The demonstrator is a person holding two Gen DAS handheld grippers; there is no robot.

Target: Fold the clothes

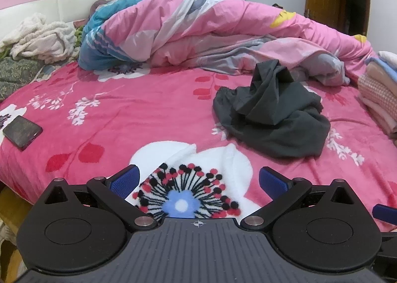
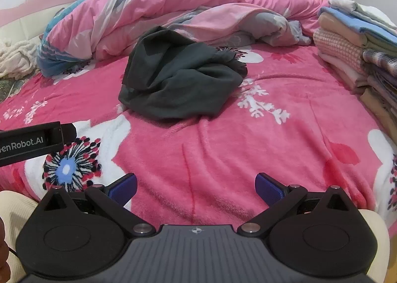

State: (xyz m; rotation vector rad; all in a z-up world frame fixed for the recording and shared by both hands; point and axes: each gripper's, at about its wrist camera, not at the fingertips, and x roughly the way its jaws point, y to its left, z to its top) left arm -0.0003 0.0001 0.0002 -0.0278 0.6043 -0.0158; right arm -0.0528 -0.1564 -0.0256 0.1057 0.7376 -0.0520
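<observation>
A crumpled dark grey garment (image 1: 270, 111) lies in a heap on the pink flowered blanket (image 1: 139, 114), ahead and to the right in the left wrist view. In the right wrist view the same dark grey garment (image 2: 178, 77) sits ahead and slightly left on the pink blanket (image 2: 248, 139). My left gripper (image 1: 198, 180) stands wide open over the blanket's big white flower, nothing between its blue pads. My right gripper (image 2: 196, 186) is also wide open above bare blanket, well short of the garment.
A rumpled pink and blue quilt (image 1: 198, 27) fills the back of the bed. A stack of folded clothes (image 2: 359, 59) stands at the right edge. A dark phone (image 1: 21, 131) lies at the left. White towels (image 1: 39, 40) rest by the headboard. The left device's body (image 2: 29, 141) shows at left.
</observation>
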